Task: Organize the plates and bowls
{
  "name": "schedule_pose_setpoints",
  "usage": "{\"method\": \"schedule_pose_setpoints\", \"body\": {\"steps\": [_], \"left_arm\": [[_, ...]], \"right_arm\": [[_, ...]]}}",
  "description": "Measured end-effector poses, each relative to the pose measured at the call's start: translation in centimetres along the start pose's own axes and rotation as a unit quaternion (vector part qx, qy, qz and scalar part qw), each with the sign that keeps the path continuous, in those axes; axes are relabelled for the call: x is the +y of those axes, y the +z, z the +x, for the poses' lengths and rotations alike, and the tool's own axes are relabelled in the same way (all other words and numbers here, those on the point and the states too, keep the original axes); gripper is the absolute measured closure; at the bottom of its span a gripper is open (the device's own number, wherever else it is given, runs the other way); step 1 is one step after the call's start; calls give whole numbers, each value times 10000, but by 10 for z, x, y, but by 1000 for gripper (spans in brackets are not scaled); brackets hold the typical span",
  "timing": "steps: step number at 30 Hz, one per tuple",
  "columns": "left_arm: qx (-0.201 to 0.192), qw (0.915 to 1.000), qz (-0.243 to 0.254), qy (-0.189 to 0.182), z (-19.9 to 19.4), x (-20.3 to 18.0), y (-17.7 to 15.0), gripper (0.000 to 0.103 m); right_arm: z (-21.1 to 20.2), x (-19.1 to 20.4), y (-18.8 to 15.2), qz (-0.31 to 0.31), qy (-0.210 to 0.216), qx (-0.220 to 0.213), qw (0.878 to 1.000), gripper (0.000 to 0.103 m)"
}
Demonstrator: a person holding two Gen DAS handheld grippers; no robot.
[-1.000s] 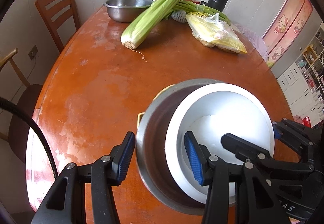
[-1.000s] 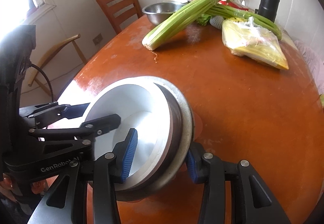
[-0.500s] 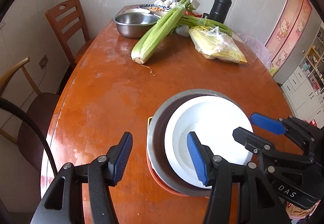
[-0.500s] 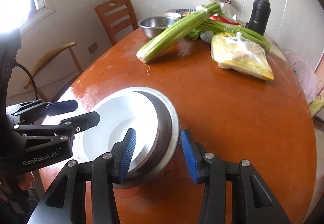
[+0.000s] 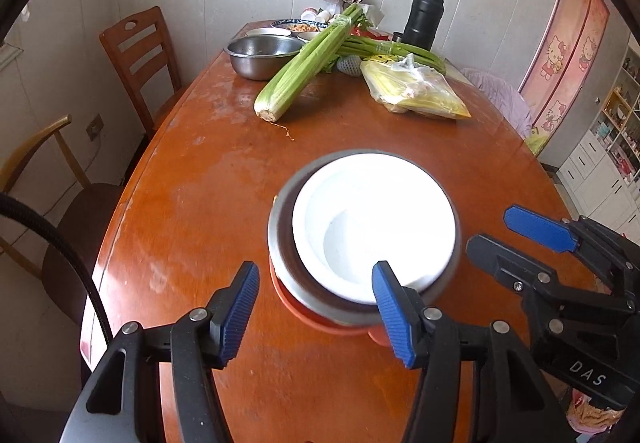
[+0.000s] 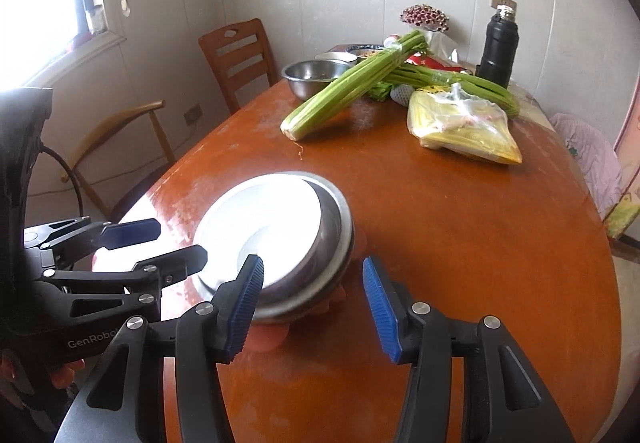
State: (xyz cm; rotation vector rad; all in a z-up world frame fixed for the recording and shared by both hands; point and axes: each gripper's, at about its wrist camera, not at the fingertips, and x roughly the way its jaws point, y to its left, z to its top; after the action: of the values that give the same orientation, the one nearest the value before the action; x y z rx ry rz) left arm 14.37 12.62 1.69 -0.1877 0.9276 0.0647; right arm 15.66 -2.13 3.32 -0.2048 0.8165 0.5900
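Stack on glossy orange-brown counter [image 5: 192,227]: round white bowl [image 5: 374,221] nested in steel bowl [image 5: 280,243]. Left hand-held gripper [image 5: 316,307], right hand-held gripper [image 6: 310,299]: jaws opening, nothing gripped (window in right view only).

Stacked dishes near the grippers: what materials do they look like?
White bowl: probably glazed ceramic or melamine; smooth, opaque, glossy. Metal bowl under it: likely stainless steel; grey brushed rim and a reflective wall. Orange dish at the bottom: possibly plastic; matte, uniform colour, only its edge shows.
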Motion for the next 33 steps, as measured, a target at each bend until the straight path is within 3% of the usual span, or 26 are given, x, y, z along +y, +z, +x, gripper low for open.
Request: {"method": "schedule_pose_setpoints", "body": {"steps": [17, 33], "left_arm": [[-332, 9990, 64, 275, -36, -33, -74, 37], [-309, 9991, 139, 250, -42, -39, -102, 36]], "right_arm": [[-43, 3, -82, 5, -100, -277, 9996, 45], [-59, 2, -113, 269, -222, -283, 9990, 44]]}}
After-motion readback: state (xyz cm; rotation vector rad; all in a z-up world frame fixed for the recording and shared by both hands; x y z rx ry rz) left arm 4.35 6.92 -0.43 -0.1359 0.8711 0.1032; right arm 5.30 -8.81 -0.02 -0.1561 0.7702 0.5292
